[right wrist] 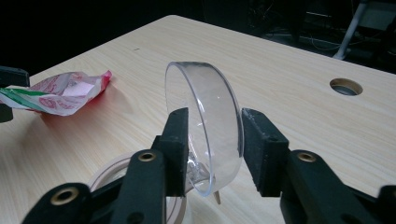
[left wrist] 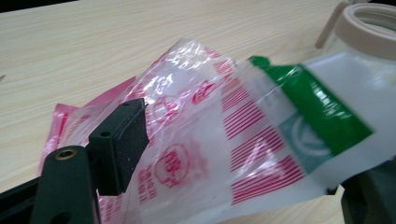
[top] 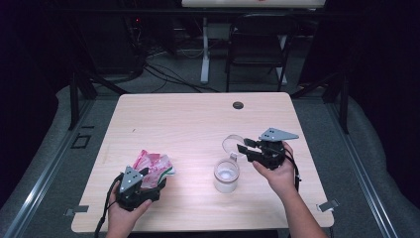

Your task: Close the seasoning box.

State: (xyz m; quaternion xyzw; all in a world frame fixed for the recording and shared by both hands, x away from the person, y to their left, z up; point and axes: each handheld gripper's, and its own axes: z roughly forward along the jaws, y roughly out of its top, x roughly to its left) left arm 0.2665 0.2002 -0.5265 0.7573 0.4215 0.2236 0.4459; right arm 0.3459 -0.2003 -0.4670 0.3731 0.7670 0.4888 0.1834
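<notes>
A crumpled clear plastic bag (top: 153, 166) printed in red, with a green strip, lies at the table's front left. My left gripper (top: 154, 178) has its jaws wide apart, and the bag (left wrist: 224, 140) lies across the gap between them, over the left pad (left wrist: 119, 144). A clear jar (top: 226, 175) with a beige rim stands front right of centre. Its clear round lid (right wrist: 210, 126) stands upright on edge above the rim. My right gripper (right wrist: 215, 135) has a pad against each face of that lid (top: 232, 145). The right gripper view also catches the bag (right wrist: 65, 91) off to the left.
A round cable hole (top: 238, 105) sits near the table's far edge. A dark folding chair (top: 257, 44) and cables stand on the floor beyond the table. Bare wooden tabletop (top: 198, 124) stretches between the bag, the jar and the far edge.
</notes>
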